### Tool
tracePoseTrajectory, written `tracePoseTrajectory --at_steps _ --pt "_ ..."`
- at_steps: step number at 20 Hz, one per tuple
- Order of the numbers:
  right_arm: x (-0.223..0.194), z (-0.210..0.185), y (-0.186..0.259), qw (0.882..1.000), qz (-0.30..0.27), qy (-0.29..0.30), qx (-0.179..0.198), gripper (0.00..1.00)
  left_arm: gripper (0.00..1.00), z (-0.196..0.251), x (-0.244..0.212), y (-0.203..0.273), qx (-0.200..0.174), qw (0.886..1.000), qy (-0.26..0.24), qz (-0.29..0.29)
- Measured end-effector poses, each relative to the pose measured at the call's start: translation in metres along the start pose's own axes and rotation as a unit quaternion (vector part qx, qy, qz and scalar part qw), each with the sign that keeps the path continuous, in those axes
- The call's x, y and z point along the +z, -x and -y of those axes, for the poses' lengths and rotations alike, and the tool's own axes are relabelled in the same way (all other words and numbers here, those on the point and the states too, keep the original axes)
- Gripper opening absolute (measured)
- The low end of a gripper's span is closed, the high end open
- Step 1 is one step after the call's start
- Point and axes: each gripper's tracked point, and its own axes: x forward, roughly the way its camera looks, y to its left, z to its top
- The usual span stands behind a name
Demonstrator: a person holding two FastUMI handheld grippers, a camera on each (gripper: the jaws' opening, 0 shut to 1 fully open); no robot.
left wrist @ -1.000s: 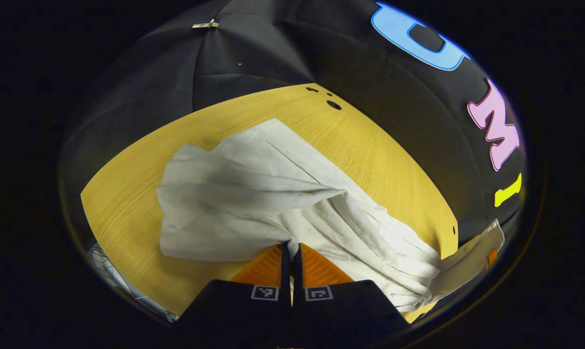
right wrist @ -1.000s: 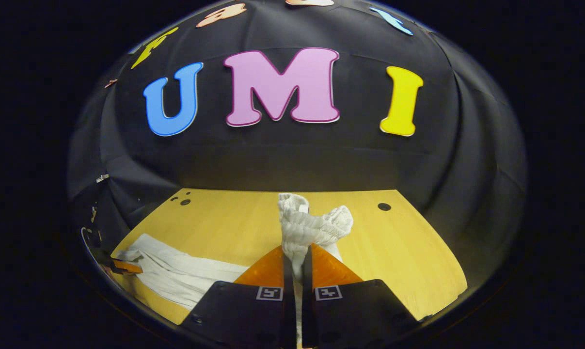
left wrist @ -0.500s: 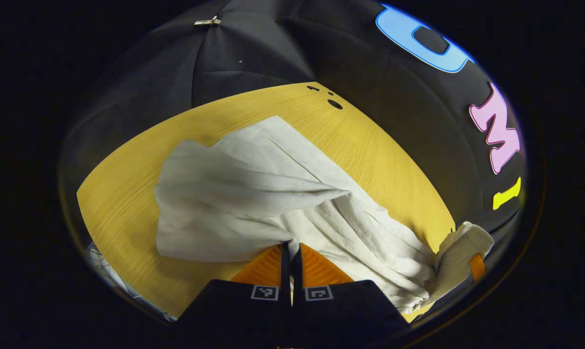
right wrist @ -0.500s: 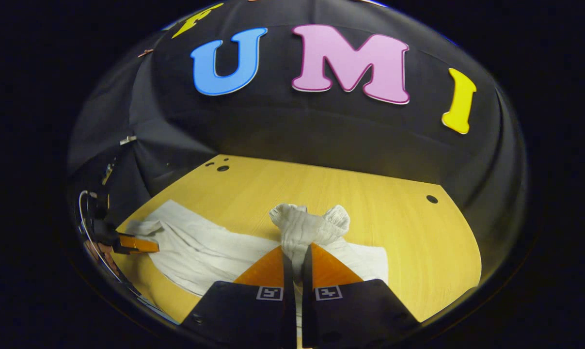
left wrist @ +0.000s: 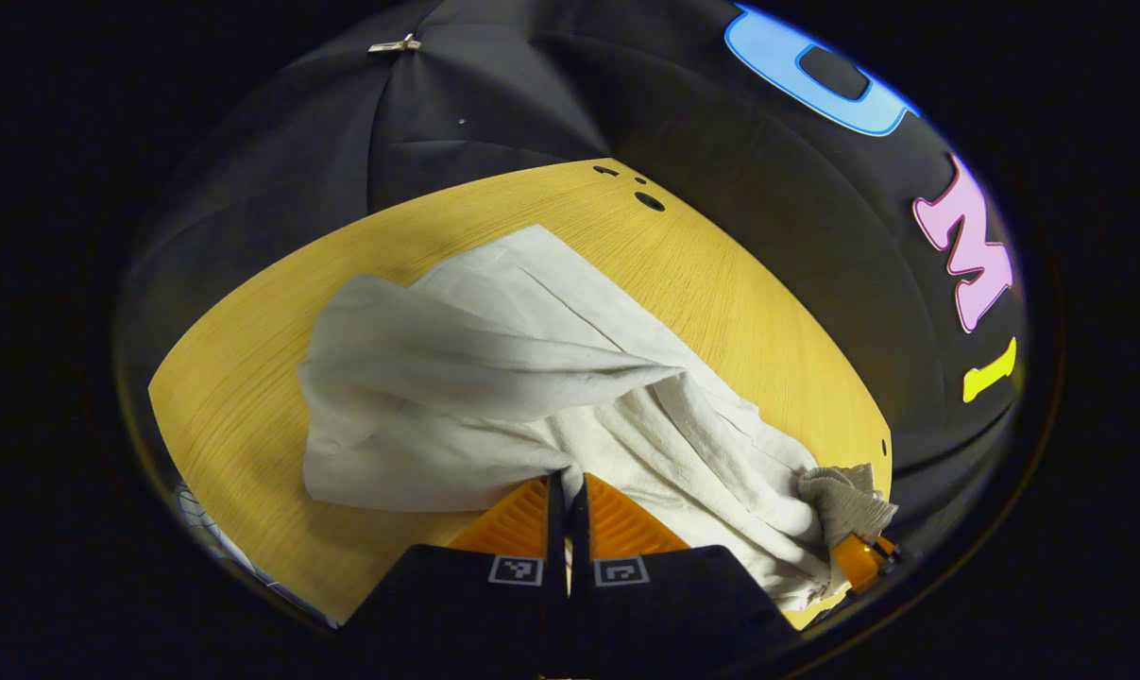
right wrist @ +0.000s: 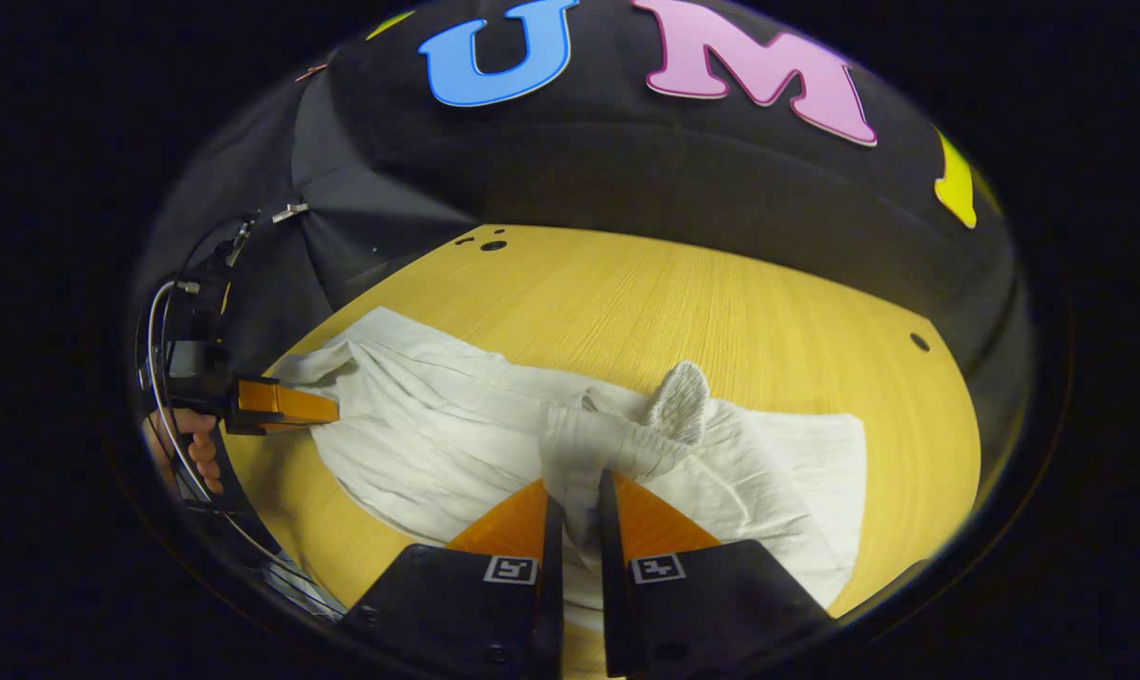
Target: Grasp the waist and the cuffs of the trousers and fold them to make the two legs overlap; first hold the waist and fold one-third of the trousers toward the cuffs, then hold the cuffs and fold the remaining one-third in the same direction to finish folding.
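Place: a small test booth for recording, not a real home.
Walls: black cloth hangs all around, held together by a metal clip.
Table: one bare yellow wooden table with a few small round holes in it.
Gear: a black cable loops at the side, next to a hand holding a tool.
Light: bright on the table, dark everywhere else.
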Motion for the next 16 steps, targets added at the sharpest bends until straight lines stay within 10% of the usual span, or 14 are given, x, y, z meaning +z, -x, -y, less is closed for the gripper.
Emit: tracePoseTrajectory --at_steps 5,16 --pt "-0.003 -0.040 0.010 0.991 -0.013 -0.089 0.101 0.81 0.06 0.001 0.002 -0.002 -0.001 1.000 0.006 0.002" --pt "-0.014 0.101 0.086 0.985 0.031 -0.169 -0.015 0.81 0.06 0.018 0.017 0.027 -0.007 0.998 0.057 0.020"
